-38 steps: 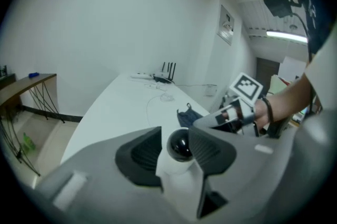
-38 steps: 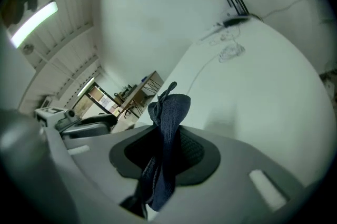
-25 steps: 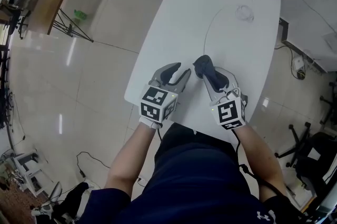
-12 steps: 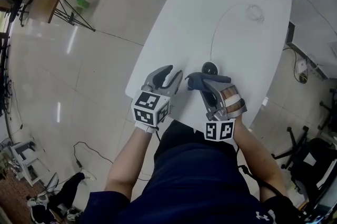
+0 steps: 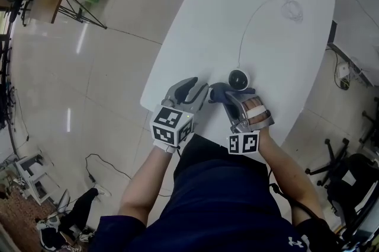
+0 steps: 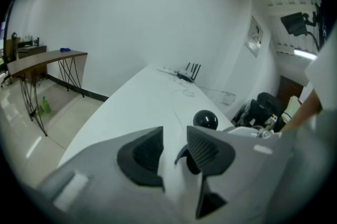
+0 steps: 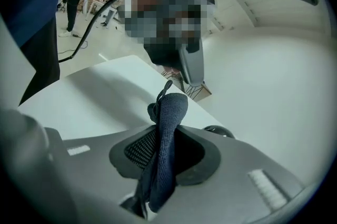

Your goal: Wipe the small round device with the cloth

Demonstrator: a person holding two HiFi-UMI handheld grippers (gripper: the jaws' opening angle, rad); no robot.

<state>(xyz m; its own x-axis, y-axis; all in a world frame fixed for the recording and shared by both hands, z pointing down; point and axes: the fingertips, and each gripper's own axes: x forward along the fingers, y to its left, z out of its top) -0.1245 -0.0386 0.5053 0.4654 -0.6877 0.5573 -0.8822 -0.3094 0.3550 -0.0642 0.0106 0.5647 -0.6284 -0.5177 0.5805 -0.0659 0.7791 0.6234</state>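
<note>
Right gripper point(image 5: 232, 98): clenched on a dark blue cloth point(image 7: 164, 128) that sticks out past its tips | Left gripper point(image 6: 174, 134): released, jaws slightly apart, nothing between them, close alongside the right gripper | Small round device point(image 5: 238, 78): black, on the white worktop point(image 5: 266, 37), just ahead of the right gripper, beside the cloth

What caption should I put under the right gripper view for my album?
The right gripper pinches a dark blue cloth in its fingers, near the small round device on the white table.
</note>
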